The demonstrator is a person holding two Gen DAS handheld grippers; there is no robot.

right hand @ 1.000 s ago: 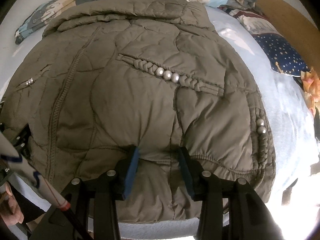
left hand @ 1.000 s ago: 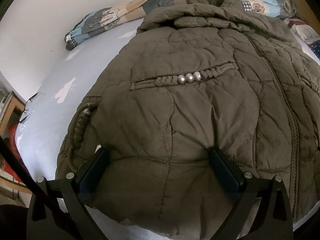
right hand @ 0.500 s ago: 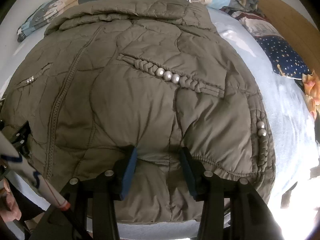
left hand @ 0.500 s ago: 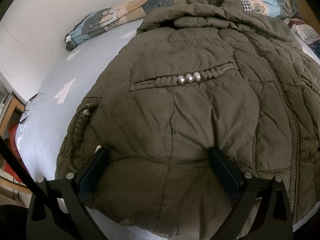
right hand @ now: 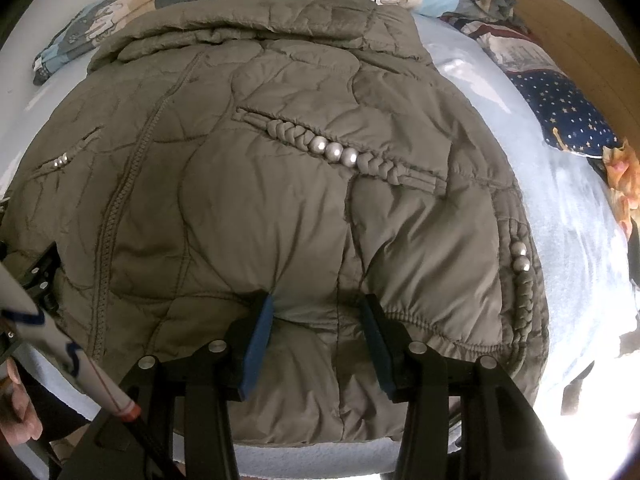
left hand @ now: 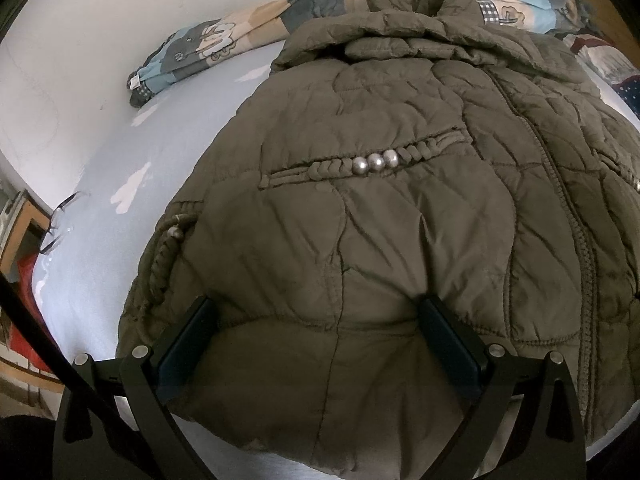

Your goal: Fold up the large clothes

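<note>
An olive quilted jacket (left hand: 400, 220) lies front up on a bed, collar at the far end and hem nearest me. My left gripper (left hand: 316, 312) is open wide, its fingertips (left hand: 200, 316) pressed down into the jacket just above the hem, and the padding bulges between them. My right gripper (right hand: 318, 312) stands on the other half of the jacket (right hand: 280, 200), near the hem. Its blue pads (right hand: 260, 332) are half closed on a bunched ridge of fabric, with creases running out from both pads.
The pale blue sheet (left hand: 140, 160) shows on both sides (right hand: 560, 220). A patterned quilt (left hand: 208, 40) lies bunched beyond the collar. A navy star pillow (right hand: 568, 112) and a wooden board (right hand: 580, 28) are at the right. Glasses (left hand: 60, 216) lie at the left bed edge.
The right gripper's fingers stand slightly wider apart than a second ago. The left gripper and the jacket have not moved.
</note>
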